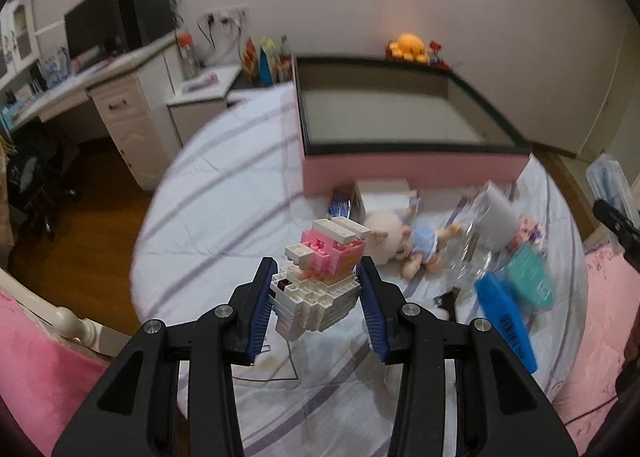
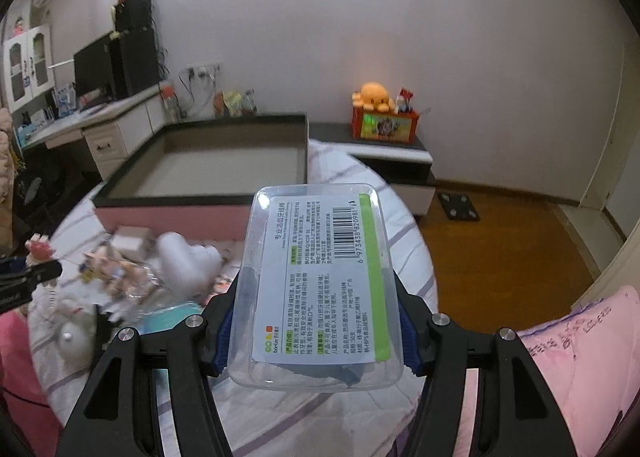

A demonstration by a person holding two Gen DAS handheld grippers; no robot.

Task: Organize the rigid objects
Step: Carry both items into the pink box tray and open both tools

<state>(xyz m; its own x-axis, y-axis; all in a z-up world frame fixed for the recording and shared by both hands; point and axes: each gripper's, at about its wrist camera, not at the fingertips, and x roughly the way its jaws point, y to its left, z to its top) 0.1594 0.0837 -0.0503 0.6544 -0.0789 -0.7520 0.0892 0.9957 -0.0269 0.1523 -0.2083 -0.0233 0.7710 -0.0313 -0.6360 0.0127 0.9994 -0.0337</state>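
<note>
My left gripper (image 1: 316,289) clamps a brick-built toy (image 1: 320,277), my right gripper (image 2: 316,321) a clear floss-pick box (image 2: 320,289), both above the bed (image 1: 224,193). Next, I reckon: carry both to the pink storage box (image 1: 400,169).

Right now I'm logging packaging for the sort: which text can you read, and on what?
"bonlex": logo on the label of the clear plastic box.
"6 973438 820981": under that label's barcode.
Chinese print on the label: too small to quote reliably.
Dark lettering on the blue case: blurred, unreadable.
</note>
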